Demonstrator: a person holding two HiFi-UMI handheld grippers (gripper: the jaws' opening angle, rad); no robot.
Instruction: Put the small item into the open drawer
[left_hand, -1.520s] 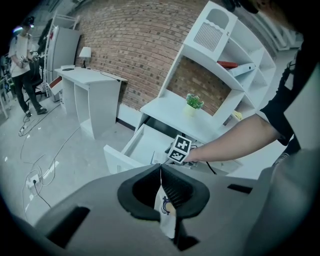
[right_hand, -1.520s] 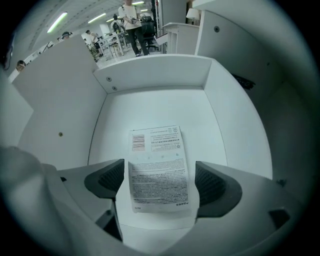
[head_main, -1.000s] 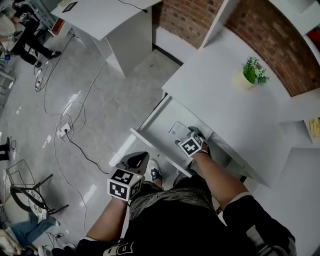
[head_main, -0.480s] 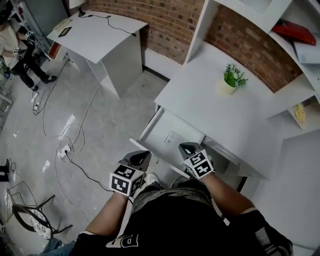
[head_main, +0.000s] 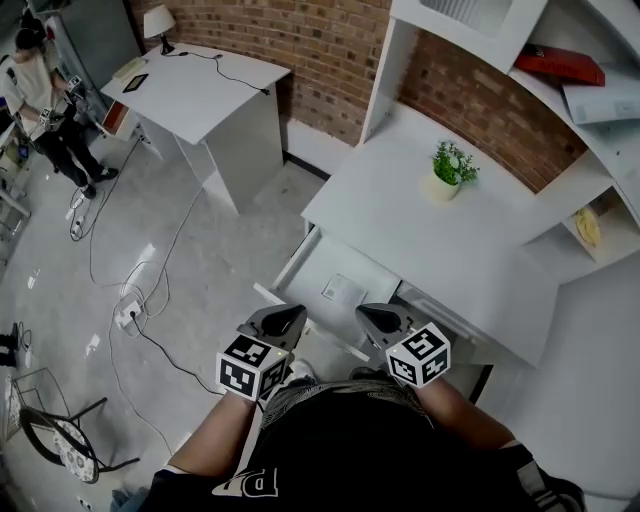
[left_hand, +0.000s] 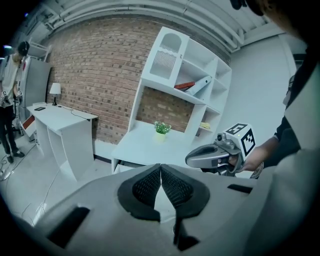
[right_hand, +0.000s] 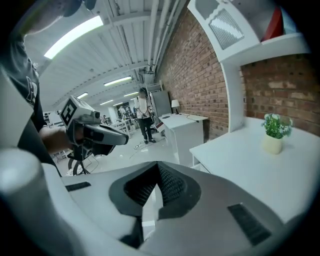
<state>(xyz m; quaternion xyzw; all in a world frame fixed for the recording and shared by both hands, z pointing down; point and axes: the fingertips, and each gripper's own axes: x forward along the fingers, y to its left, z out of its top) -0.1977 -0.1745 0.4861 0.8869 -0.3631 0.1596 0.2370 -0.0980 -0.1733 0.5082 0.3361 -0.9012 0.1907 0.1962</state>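
So the right gripper (head_main: 380, 318), which was reaching down inside the open drawer (head_main: 330, 258) right next to the small item (head_main: 343, 291) a second ago, is now hanging up out of it. It's sitting level with the left gripper (head_main: 283, 320), and both are hovering by the drawer's front edge. The small item, some flat pale packet, is lying on the drawer floor on its own with nothing touching it, so I'm guessing the drop-off is basically done. The right jaws are sitting clamped together with nothing between the pads, and the left jaws are doing the same, pinched closed and empty.
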